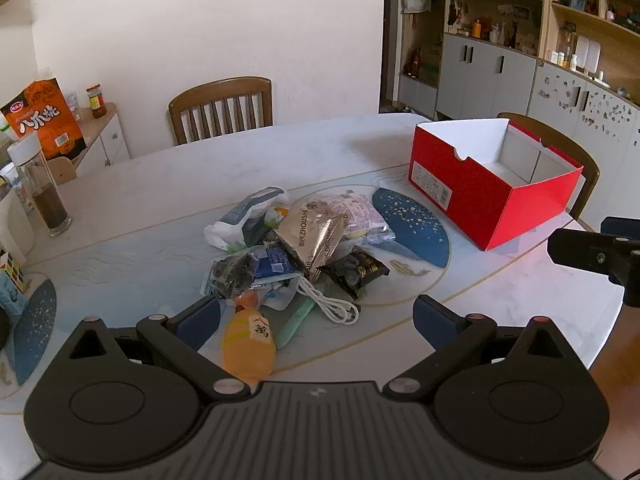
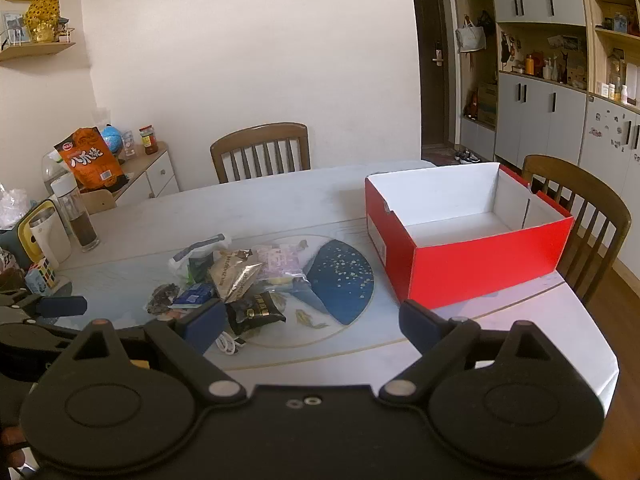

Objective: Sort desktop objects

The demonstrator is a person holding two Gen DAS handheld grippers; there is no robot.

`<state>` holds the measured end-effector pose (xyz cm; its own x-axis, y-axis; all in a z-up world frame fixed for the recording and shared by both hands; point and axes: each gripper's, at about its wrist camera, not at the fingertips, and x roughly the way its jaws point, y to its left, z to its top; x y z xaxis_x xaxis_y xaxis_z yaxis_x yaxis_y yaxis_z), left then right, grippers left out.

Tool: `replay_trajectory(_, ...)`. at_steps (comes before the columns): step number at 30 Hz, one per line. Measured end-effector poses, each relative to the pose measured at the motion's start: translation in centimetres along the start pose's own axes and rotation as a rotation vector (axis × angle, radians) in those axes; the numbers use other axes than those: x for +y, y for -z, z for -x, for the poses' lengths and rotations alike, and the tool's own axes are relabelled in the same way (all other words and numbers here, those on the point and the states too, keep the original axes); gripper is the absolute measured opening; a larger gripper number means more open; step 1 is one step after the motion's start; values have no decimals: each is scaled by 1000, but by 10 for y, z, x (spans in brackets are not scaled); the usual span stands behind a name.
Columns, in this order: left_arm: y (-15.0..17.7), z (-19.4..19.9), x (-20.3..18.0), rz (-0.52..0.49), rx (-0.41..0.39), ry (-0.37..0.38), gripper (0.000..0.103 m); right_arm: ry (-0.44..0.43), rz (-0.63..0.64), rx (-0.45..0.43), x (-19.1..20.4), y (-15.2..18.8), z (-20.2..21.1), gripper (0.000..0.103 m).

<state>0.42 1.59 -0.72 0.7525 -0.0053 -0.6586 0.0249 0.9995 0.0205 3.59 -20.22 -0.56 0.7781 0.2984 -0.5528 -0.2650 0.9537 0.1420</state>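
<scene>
A heap of small packets (image 1: 296, 240) lies mid-table: a gold foil pouch (image 1: 316, 236), a white and grey bag (image 1: 244, 216), a pink packet (image 1: 356, 212), a black snack pack (image 1: 356, 270), a white cable (image 1: 332, 304) and an orange bottle (image 1: 250, 340). The same heap (image 2: 236, 280) shows in the right wrist view. An empty red box (image 1: 480, 196) (image 2: 476, 272) with a white inside stands to the right. My left gripper (image 1: 316, 322) hovers open just before the heap, the orange bottle between its fingers but untouched. My right gripper (image 2: 312, 326) is open over bare table, right of the heap.
Two wooden chairs (image 1: 222, 108) (image 2: 580, 208) stand behind and right of the table. A glass bottle with dark contents (image 1: 40, 188), an orange snack bag (image 1: 44, 120) and a cube puzzle (image 2: 42, 276) sit at the left. The table edge (image 2: 600, 380) runs close on the right.
</scene>
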Motion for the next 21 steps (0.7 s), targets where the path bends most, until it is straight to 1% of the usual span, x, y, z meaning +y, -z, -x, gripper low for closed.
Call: replay_trajectory(21,-2,-11,26,-7,16,26,103,-7,18,22,20,-2,-13,94)
